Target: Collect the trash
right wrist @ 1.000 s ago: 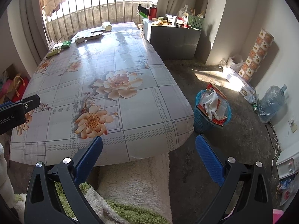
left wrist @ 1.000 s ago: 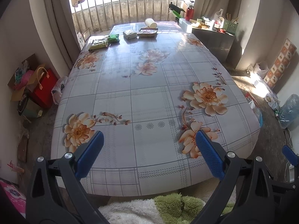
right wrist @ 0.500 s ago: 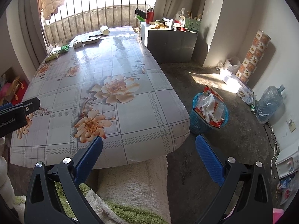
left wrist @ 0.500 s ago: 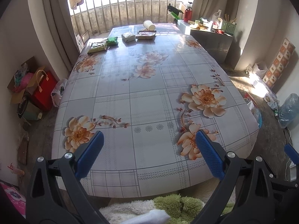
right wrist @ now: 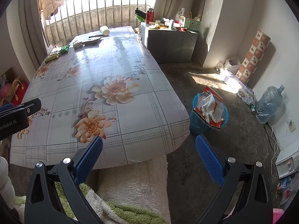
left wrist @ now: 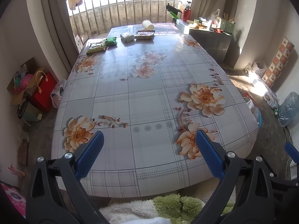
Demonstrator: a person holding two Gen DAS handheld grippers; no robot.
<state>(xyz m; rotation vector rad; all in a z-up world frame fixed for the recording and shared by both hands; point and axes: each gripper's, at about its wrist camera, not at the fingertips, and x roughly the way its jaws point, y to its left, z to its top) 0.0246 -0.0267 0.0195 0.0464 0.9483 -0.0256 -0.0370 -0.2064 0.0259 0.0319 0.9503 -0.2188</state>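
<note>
Both tools hang at the near rounded end of the long table under a glossy flower-printed plaid cloth point(left wrist: 145, 100), above a fluffy green-and-cream rug point(right wrist: 130, 183) that runs under that end. The left gripper point(left wrist: 148, 149) has its blue-padded fingers spread wide with nothing between them, and the right gripper point(right wrist: 149, 151) is likewise wide apart and empty, one pad over the table's near right corner and the other over bare floor. From that corner to the far end the cloth lies bare, so most of the tabletop is free. At the table's far end sits the trash: two green snack packets point(left wrist: 101, 44) near the far left edge, a pale wrapped pack point(left wrist: 127, 37) and a flat brown packet point(left wrist: 144, 35) beside them toward the middle, and a white paper cup on its side point(left wrist: 148, 24) just beyond. Only the right wrist view shows fully the blue plastic mesh waste basket point(right wrist: 200, 125), already holding wrappers and crumpled white paper, on the grey concrete floor just beside the table's near right corner, with open floor past it. Only the left view shows the red bag and cardboard clutter point(left wrist: 35, 93) off the table's left edge.
</note>
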